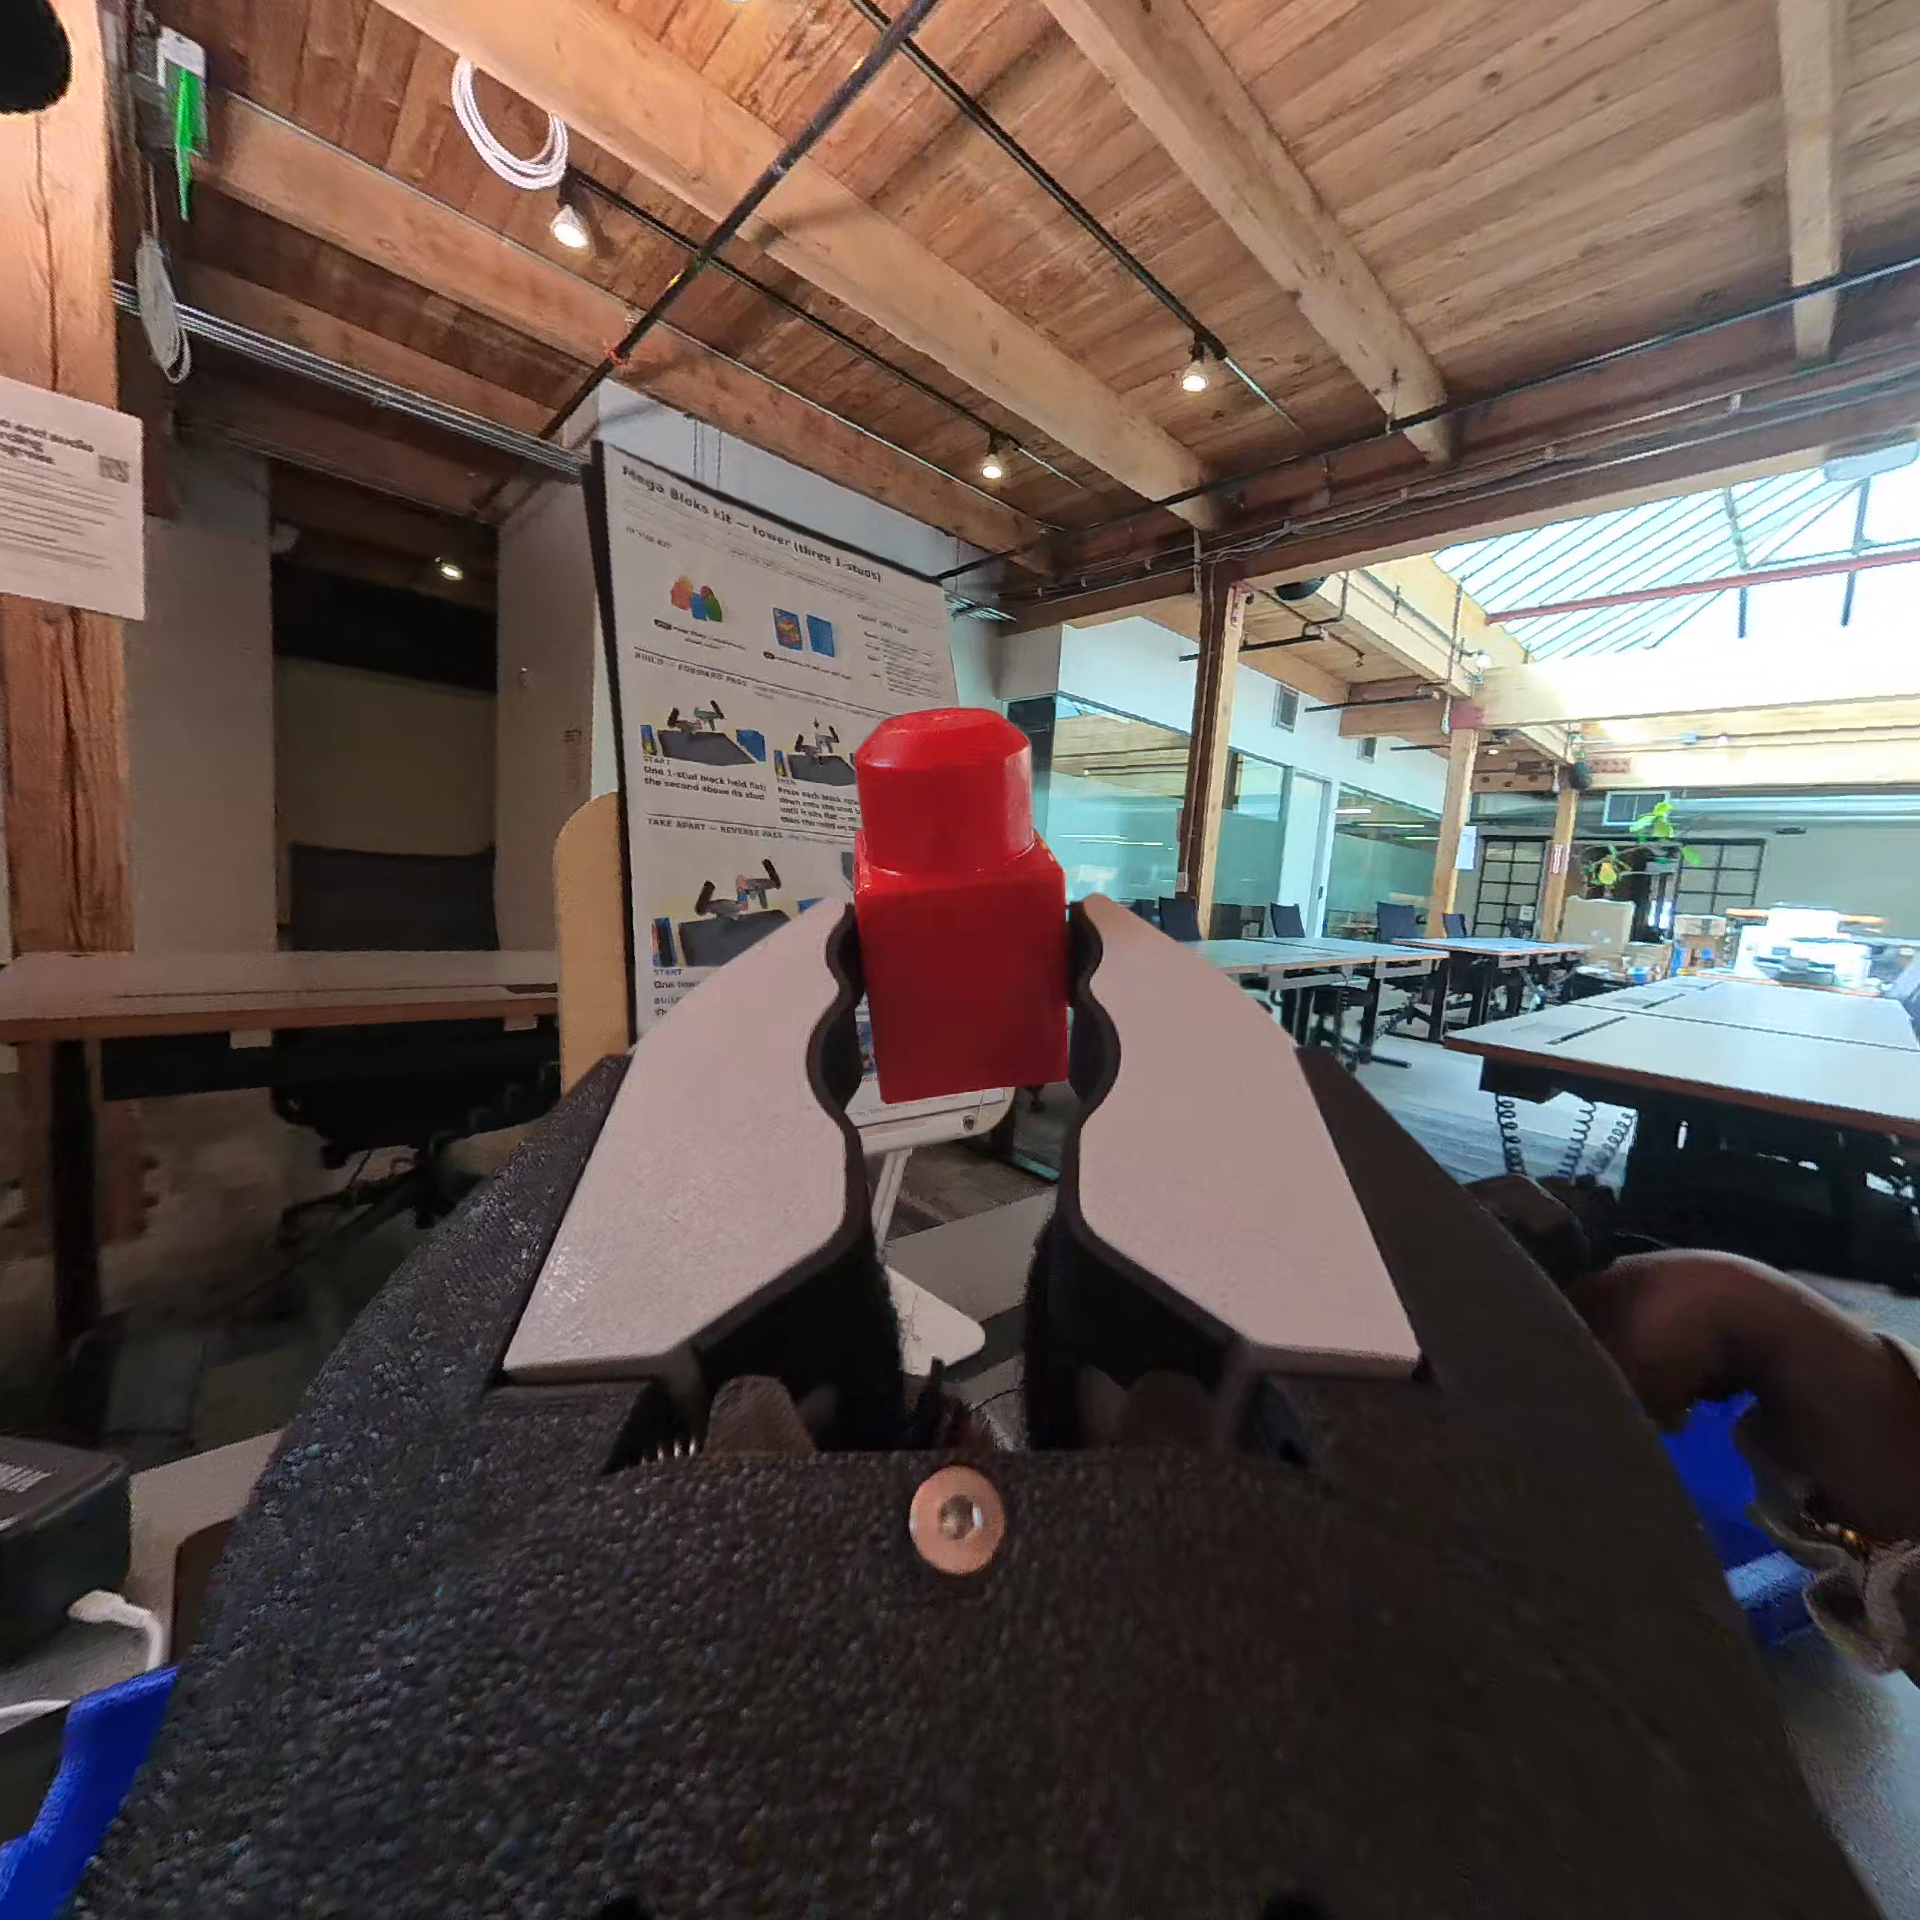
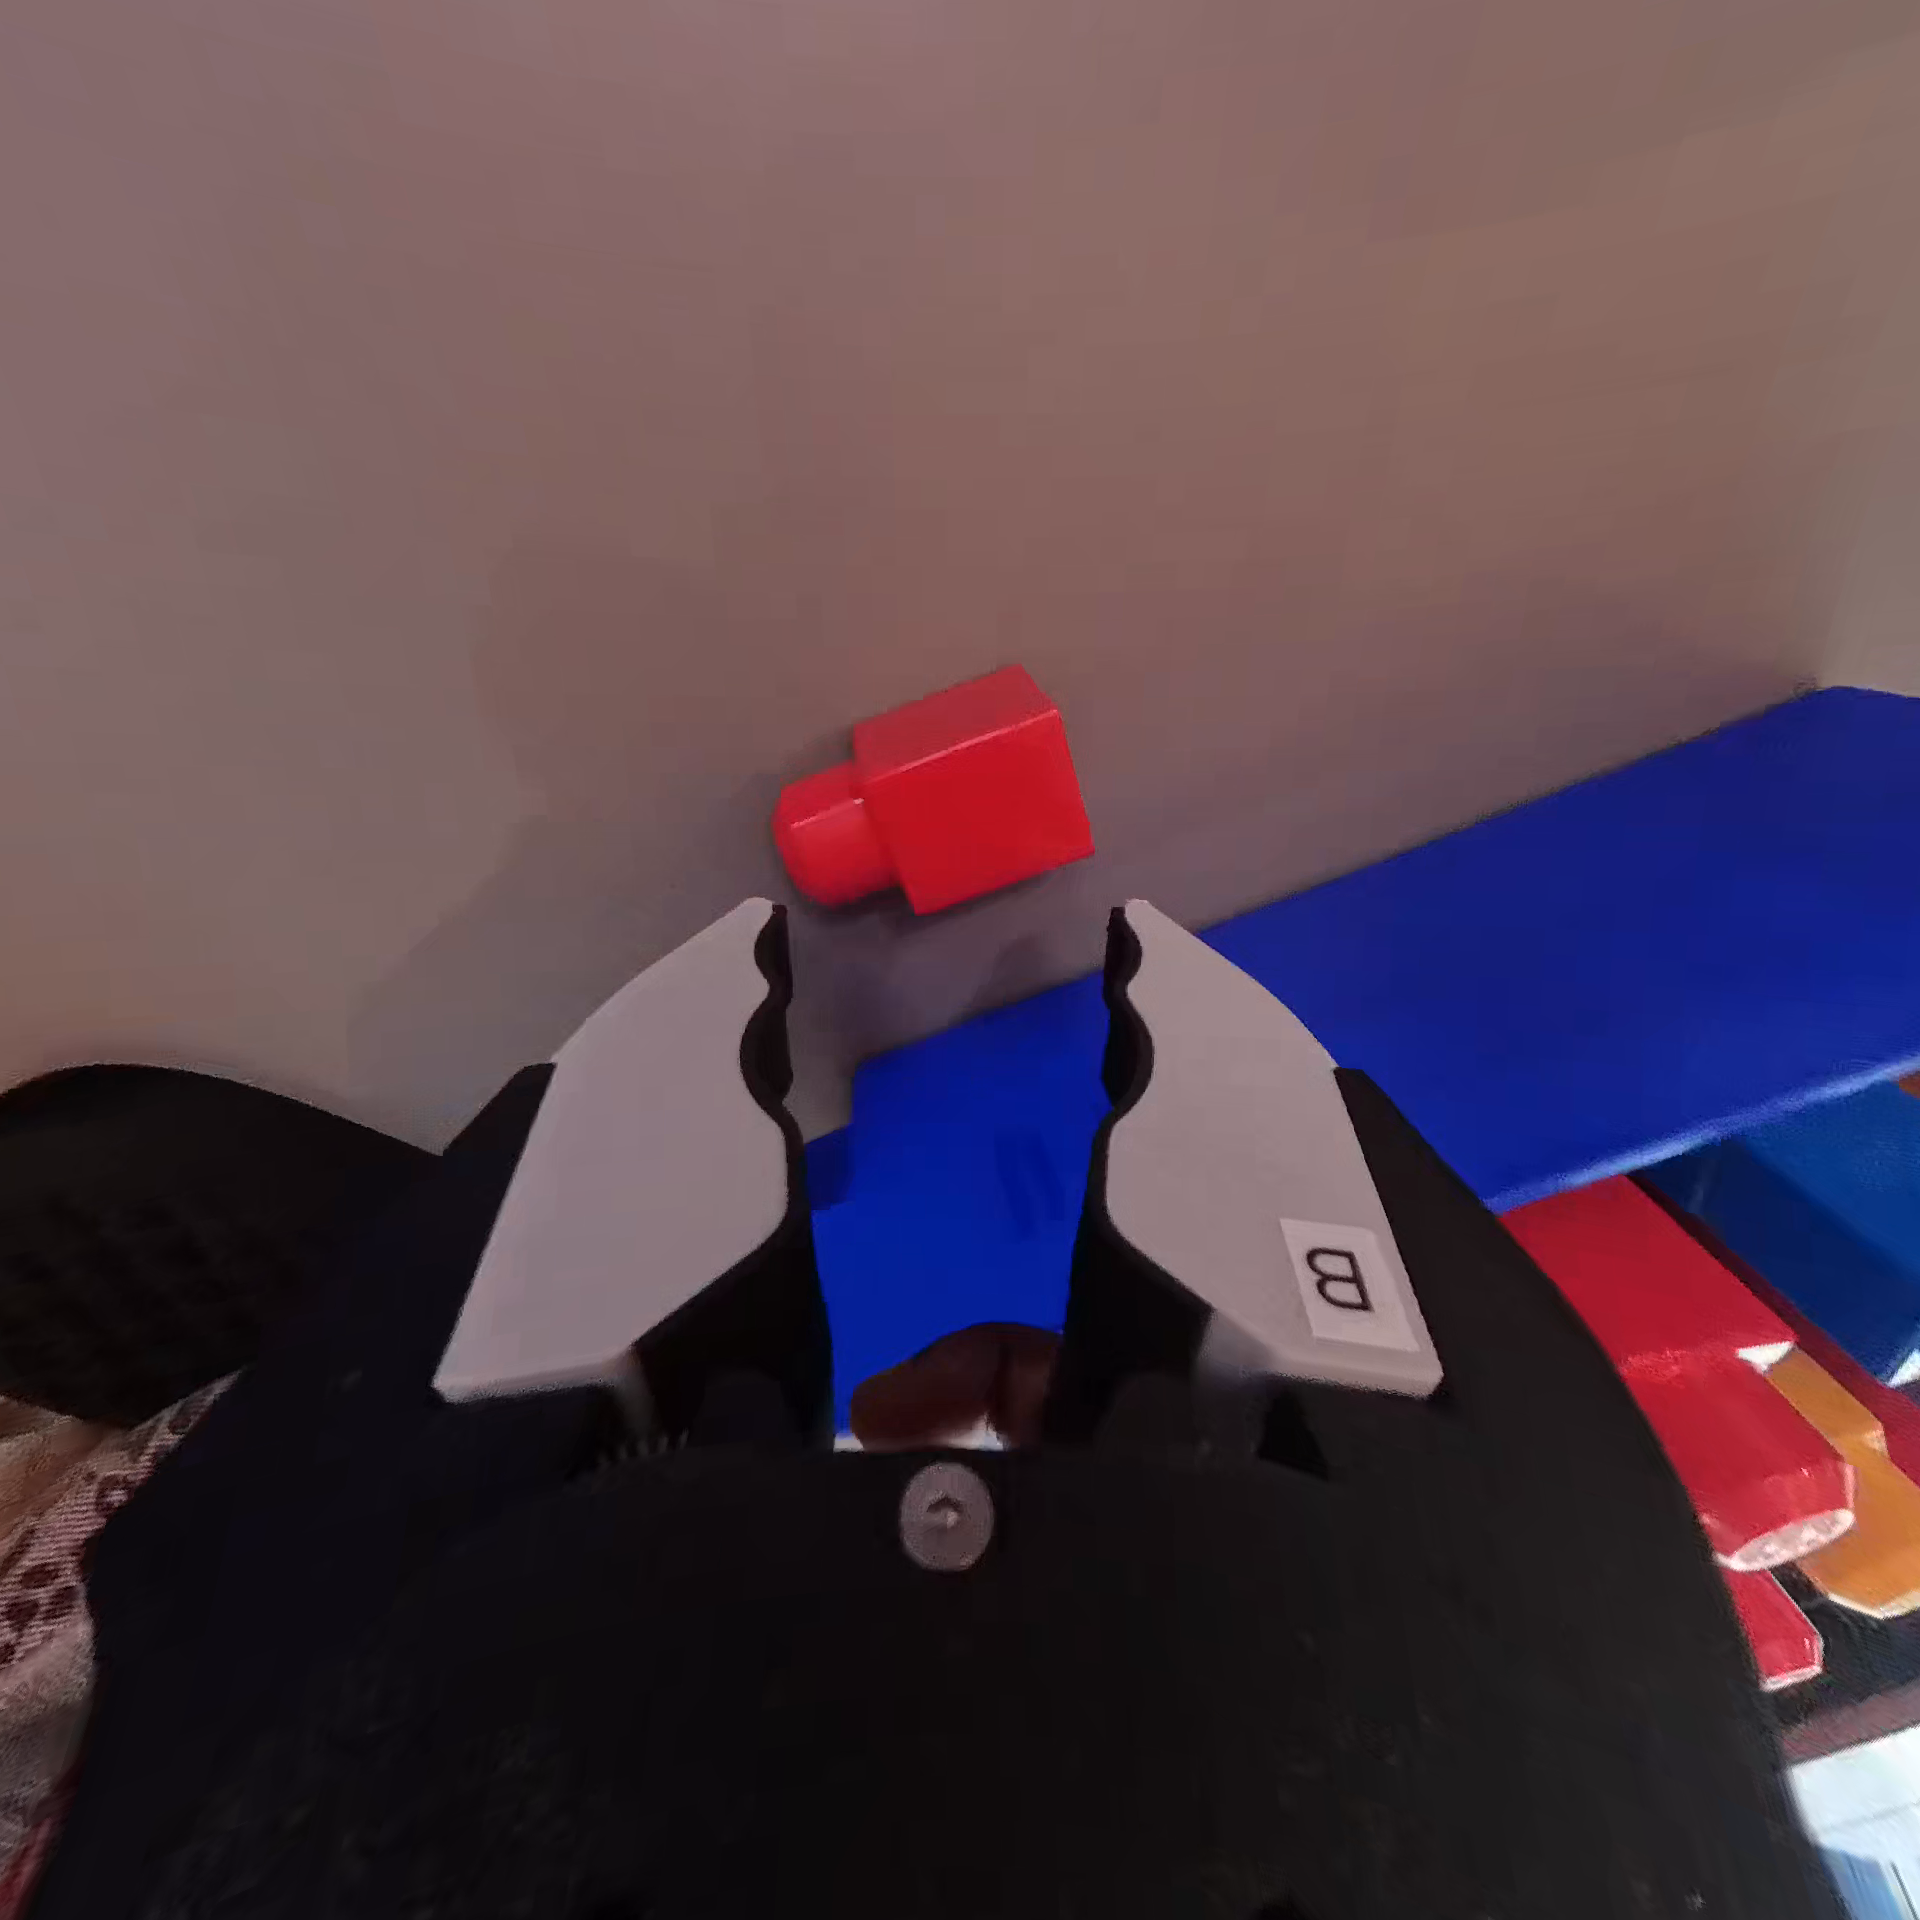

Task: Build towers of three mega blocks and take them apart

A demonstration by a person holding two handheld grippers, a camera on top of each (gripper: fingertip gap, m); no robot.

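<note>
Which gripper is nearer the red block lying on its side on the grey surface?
Right. The right gripper hovers open just short of the tipped red block, not touching. The left gripper is raised, clamping another red block, with the tipped one out of its view.

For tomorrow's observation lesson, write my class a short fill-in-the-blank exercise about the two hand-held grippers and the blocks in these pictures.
1. The left hand-held gripper is shut on a ____ block.
2. That block's stud points ____.
3. The right hand-held gripper is open and holds ____.
4. The loose block ahead of it lies on its ____.

Missing words: red; up; nothing; side
</note>
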